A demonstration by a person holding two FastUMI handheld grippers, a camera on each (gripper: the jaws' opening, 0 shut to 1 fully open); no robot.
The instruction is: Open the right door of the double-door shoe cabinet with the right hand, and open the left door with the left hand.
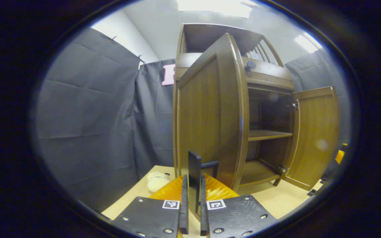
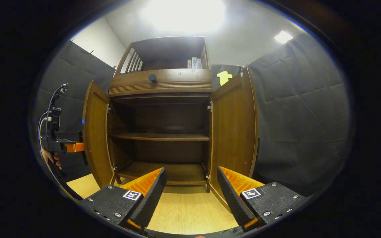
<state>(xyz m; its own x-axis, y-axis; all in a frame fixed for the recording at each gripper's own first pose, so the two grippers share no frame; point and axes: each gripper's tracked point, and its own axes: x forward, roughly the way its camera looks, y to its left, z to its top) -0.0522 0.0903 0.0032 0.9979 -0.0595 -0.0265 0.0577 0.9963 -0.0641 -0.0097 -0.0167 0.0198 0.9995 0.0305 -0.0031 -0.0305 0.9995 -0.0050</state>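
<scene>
The brown wooden shoe cabinet (image 2: 160,86) stands with both doors swung out. In the left gripper view the left door (image 1: 210,115) is edge-on right in front, and my left gripper (image 1: 193,211) is shut on its black vertical handle (image 1: 194,172). The right door (image 1: 316,135) hangs open farther right. In the right gripper view my right gripper (image 2: 190,198) is open and holds nothing, low in front of the cabinet's bare shelves (image 2: 159,136). It sits just left of the right door (image 2: 233,125). At the left door (image 2: 94,132) a hand (image 2: 50,157) holds the left gripper (image 2: 74,147).
A drawer with a dark knob (image 2: 152,78) sits above the doors, and a few books (image 2: 193,62) stand on the top shelf. Two pale round things (image 1: 157,181) lie on the light wooden floor (image 2: 184,208) left of the cabinet. Black cloth walls close in on both sides.
</scene>
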